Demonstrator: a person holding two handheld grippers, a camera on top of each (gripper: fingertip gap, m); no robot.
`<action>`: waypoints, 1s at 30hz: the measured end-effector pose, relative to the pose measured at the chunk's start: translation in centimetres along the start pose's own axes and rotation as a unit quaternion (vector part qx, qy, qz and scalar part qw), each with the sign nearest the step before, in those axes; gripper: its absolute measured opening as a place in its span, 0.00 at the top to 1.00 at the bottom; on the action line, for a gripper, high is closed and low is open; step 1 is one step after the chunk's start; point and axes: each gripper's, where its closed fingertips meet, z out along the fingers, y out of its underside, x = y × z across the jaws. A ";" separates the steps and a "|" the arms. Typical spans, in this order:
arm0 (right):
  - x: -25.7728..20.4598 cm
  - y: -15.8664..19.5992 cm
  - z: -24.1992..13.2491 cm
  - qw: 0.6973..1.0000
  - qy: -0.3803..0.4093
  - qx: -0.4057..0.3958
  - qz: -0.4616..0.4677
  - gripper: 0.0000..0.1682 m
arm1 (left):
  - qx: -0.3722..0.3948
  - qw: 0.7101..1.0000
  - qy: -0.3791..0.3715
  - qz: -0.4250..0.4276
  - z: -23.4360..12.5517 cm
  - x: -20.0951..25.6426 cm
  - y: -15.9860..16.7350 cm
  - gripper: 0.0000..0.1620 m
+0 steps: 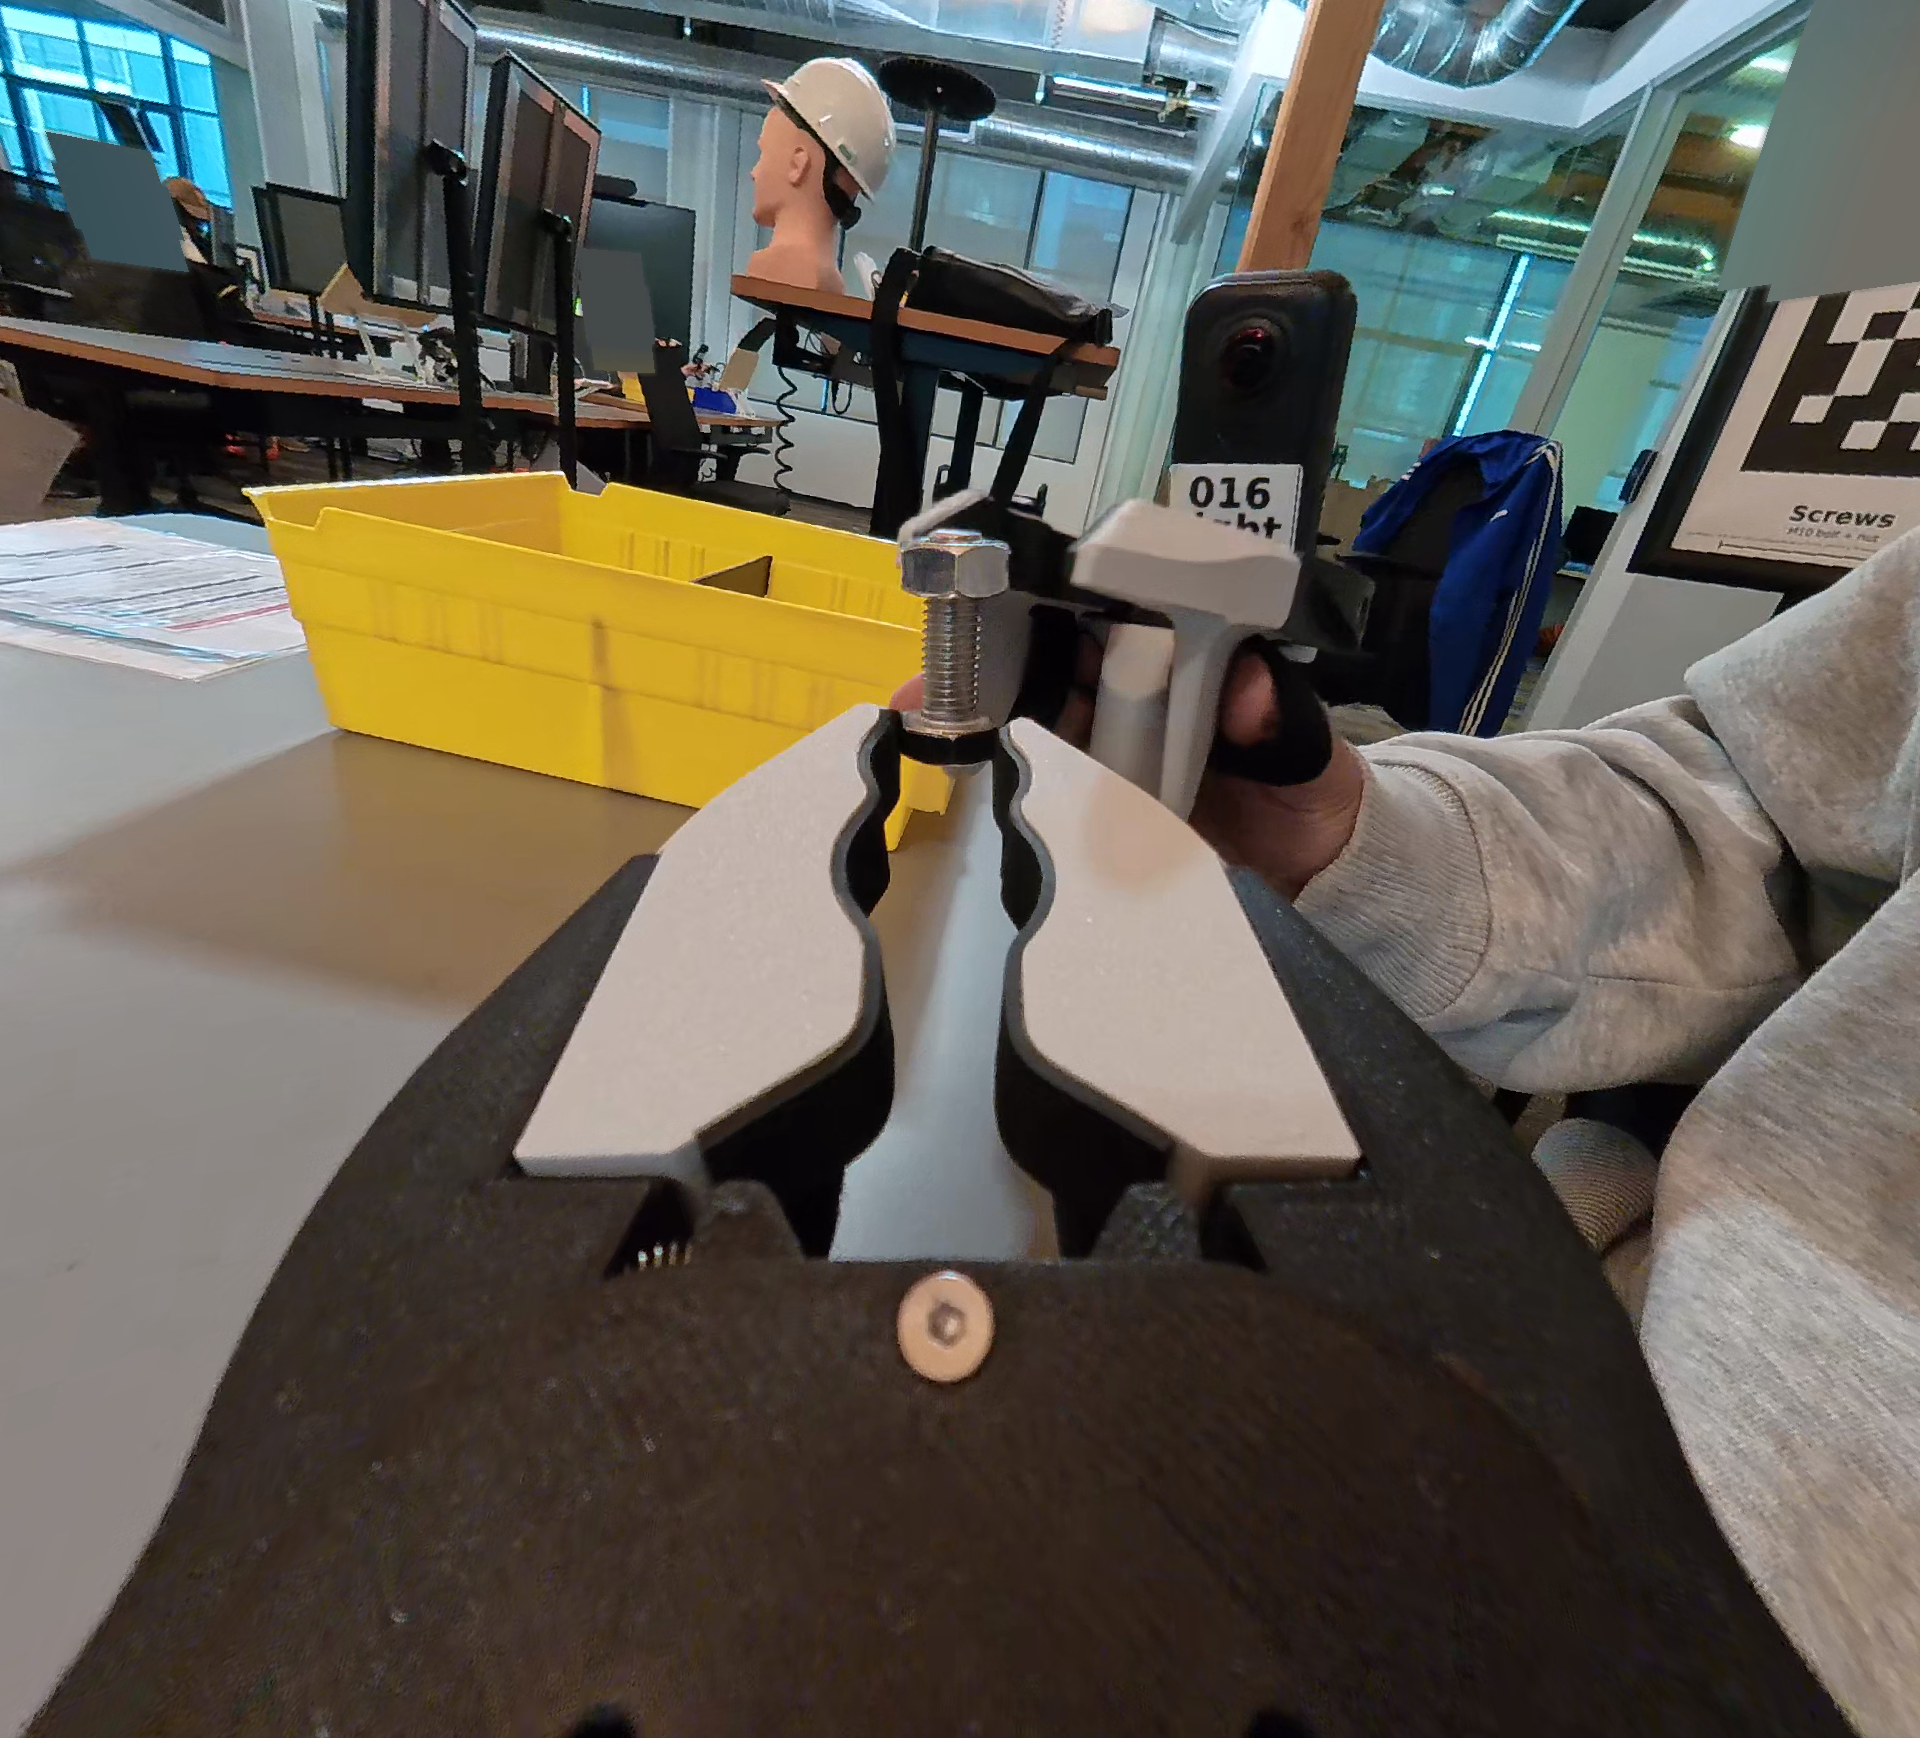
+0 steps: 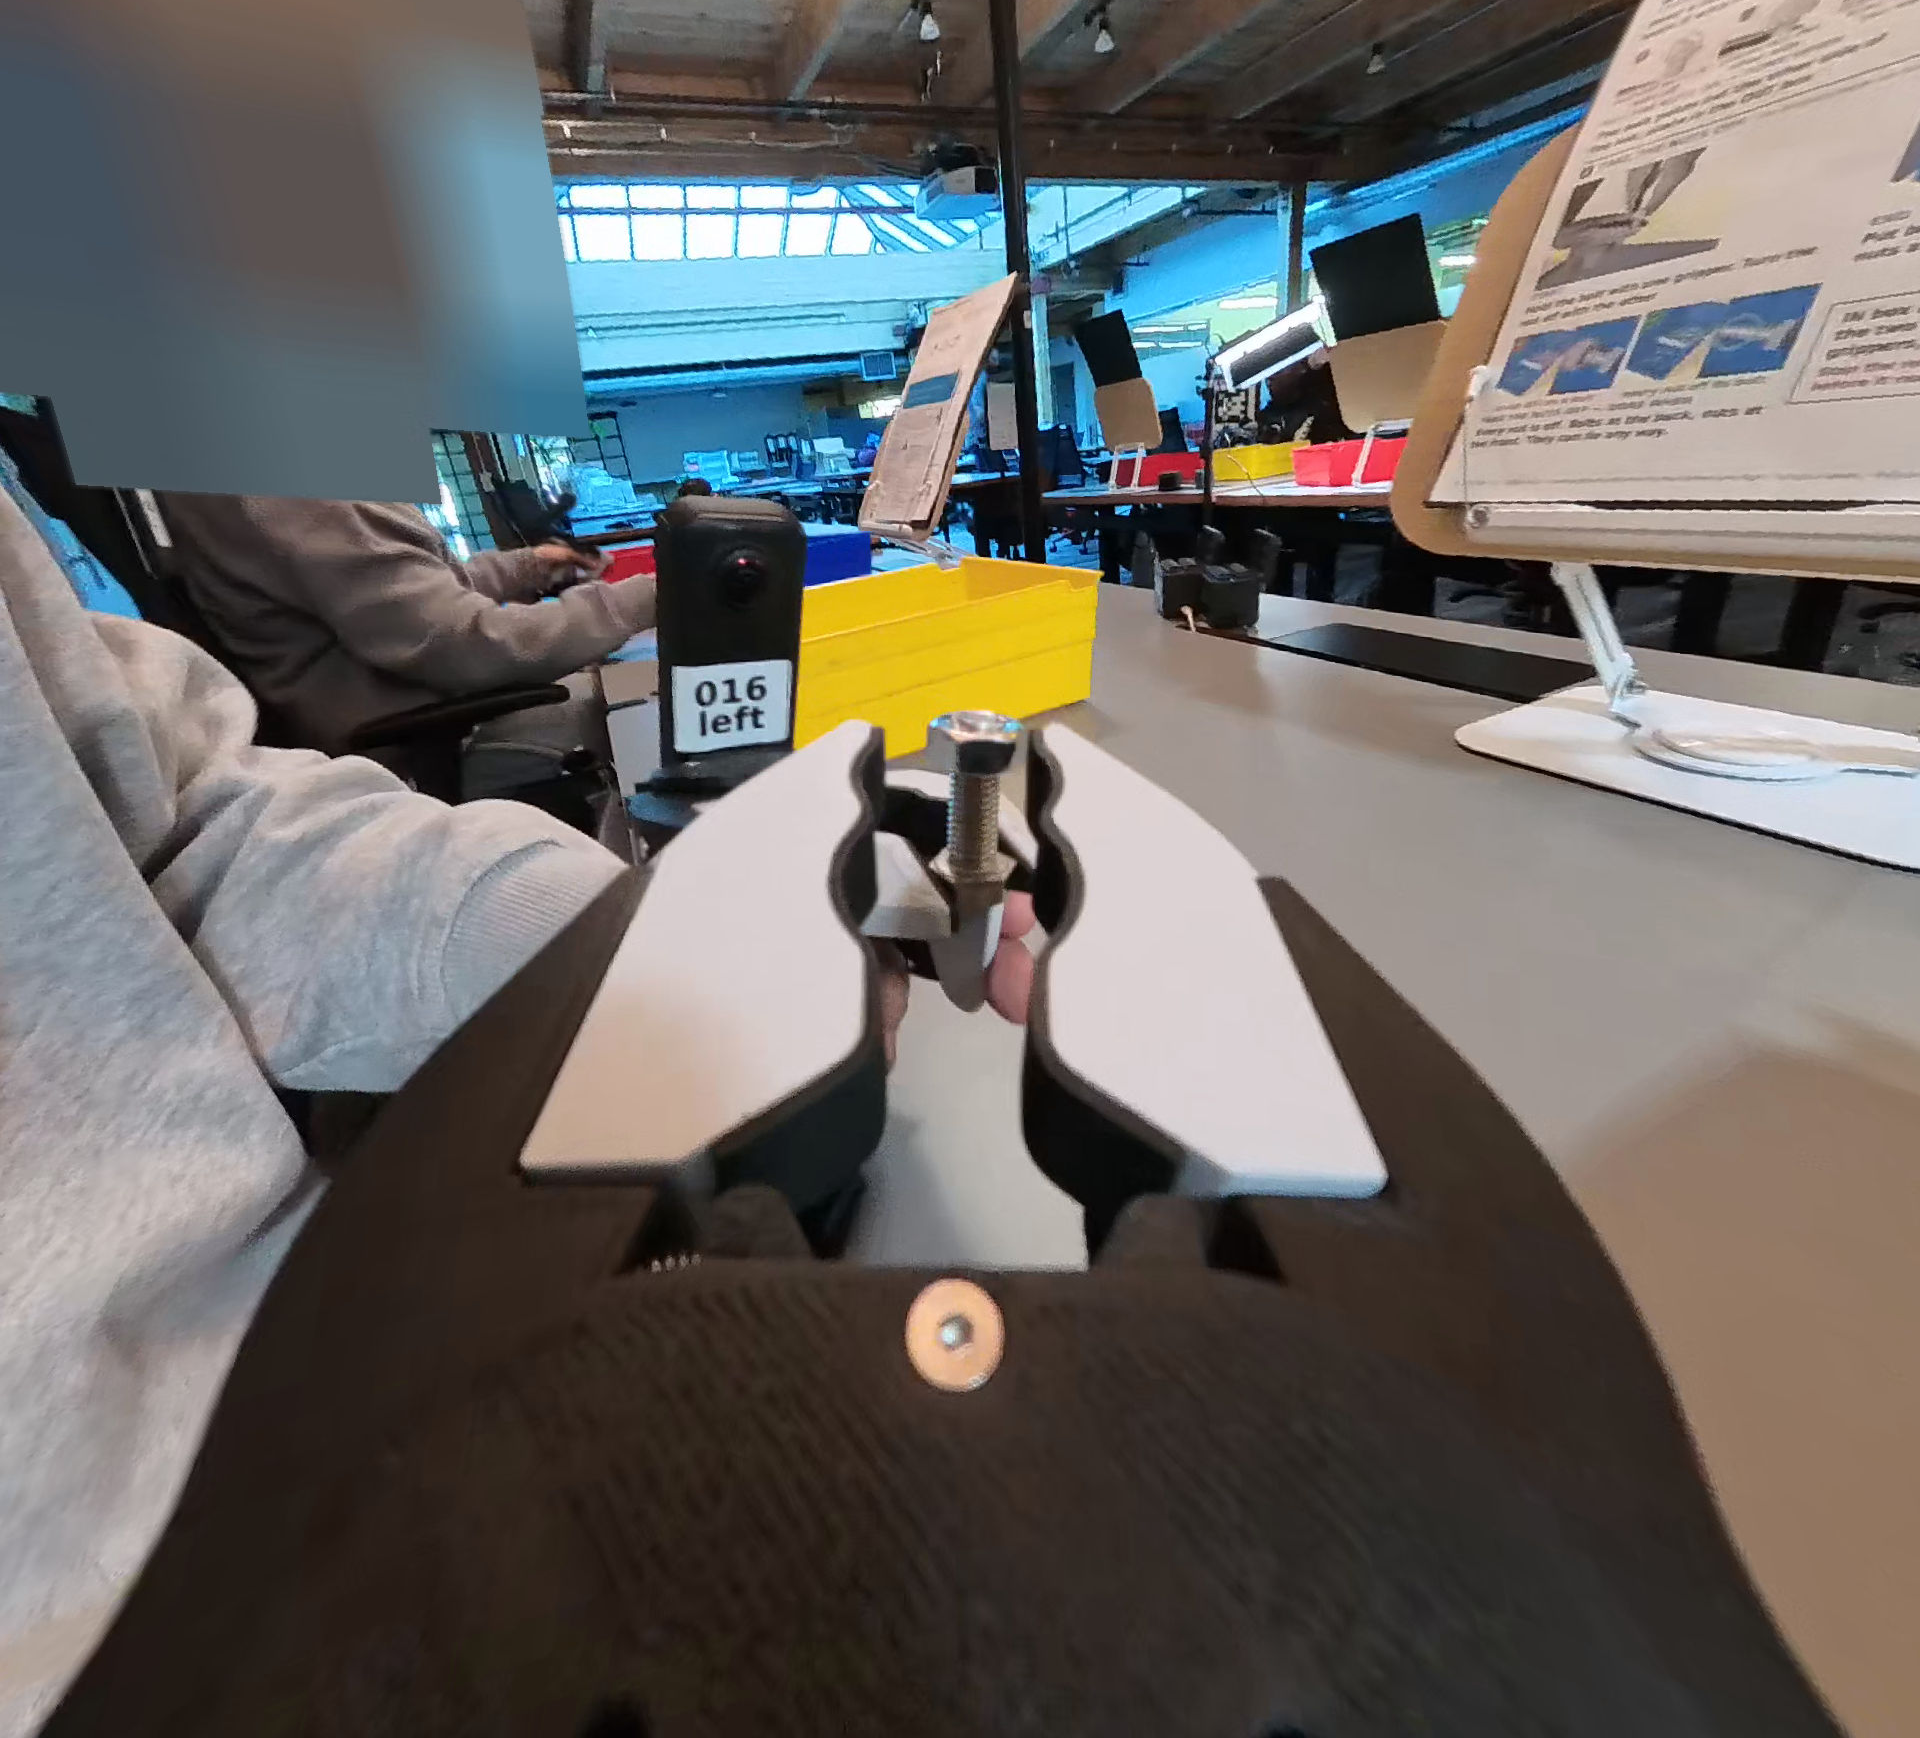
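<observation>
Left wrist view first: the left tongs (image 1: pixel 943 753) are pinched narrow, their notched tips clamped on the bottom end of a threaded steel bolt (image 1: pixel 951 649). The bolt stands upright in front of the yellow bin (image 1: pixel 468 649), at the bin's right end and clear above the counter (image 1: pixel 208 961). From the right of the bin come the right tongs (image 1: pixel 1029 545), carried in a hand (image 1: pixel 1278 784) with a grey sleeve. One finger sits behind the hex piece (image 1: pixel 954 568) at the bolt's top, and the nearer one stands off it.

Over to the right wrist view: the right tongs (image 2: pixel 956 743) bracket that hex piece (image 2: pixel 975 738). They're part open, the right tip about touching it, with a visible gap on the left. Head or nut? Can't tell from here. Below it the shank drops to the left tongs (image 2: pixel 961 904), and the bin (image 2: pixel 935 649) sits just behind on the counter (image 2: pixel 1455 961). Well right of the bin, a document stand (image 2: pixel 1714 234) leans over the counter.

As a judgement, the low grip leaves the whole thread free, but it is a long lever. The bolt handles best kept plumb, with the upper tips square on opposite flats rather than on corners.
</observation>
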 end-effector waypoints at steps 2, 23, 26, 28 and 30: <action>0.4 0.2 -0.1 1.000 0.009 -0.008 -0.001 0.90 | 0.004 1.000 0.001 0.001 0.0 0.1 -0.2 0.90; 1.6 -0.9 -1.2 0.999 0.023 0.027 0.027 1.00 | 0.013 1.000 0.003 -0.006 -0.1 0.0 -0.4 0.90; 1.0 -1.0 -1.0 0.999 0.011 0.028 0.017 0.94 | 0.008 1.000 0.003 -0.003 0.0 0.1 -0.3 0.90; 0.3 -0.7 -0.6 1.000 0.000 0.018 0.007 0.87 | 0.005 1.000 0.003 -0.001 0.0 0.2 -0.2 0.90; -0.1 -0.4 -0.2 1.000 -0.005 0.010 0.002 0.84 | 0.003 1.000 0.004 0.001 0.0 0.3 -0.1 0.90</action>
